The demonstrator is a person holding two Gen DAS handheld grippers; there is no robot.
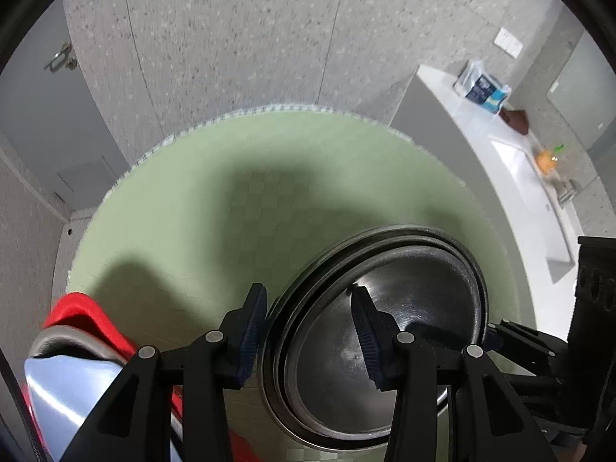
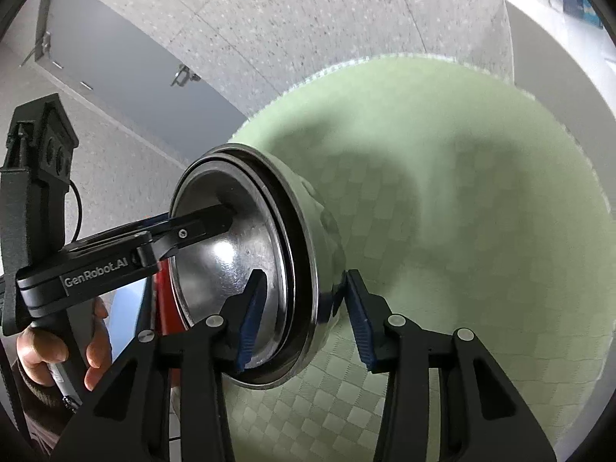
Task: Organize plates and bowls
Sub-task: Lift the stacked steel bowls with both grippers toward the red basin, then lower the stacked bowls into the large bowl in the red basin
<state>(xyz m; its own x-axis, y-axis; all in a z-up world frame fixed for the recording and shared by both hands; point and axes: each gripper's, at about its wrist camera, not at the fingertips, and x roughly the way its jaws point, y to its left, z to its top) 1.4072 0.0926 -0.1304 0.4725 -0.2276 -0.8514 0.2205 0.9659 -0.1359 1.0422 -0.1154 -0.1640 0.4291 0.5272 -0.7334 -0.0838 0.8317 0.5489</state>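
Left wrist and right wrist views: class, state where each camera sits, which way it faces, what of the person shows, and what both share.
Left wrist: on the left gripper, facing forward and down over the nested steel bowls on the green mat; no hand shows.
Right wrist: on the right gripper, facing the bowls' rim side-on; the left hand shows.
Shared: bowls, mat, each other's gripper.

The near side of the steel bowls [image 1: 369, 331] is hidden behind the left gripper [image 1: 310, 331]. The red thing [image 1: 82, 317] and the pale blue thing [image 1: 73, 389] are cut off at the picture's edge, so they cannot be named. The packet [image 1: 483, 88] on the counter [image 1: 512, 161] is too small to be read. The hand [image 2: 57, 350] is partly hidden by the handle.
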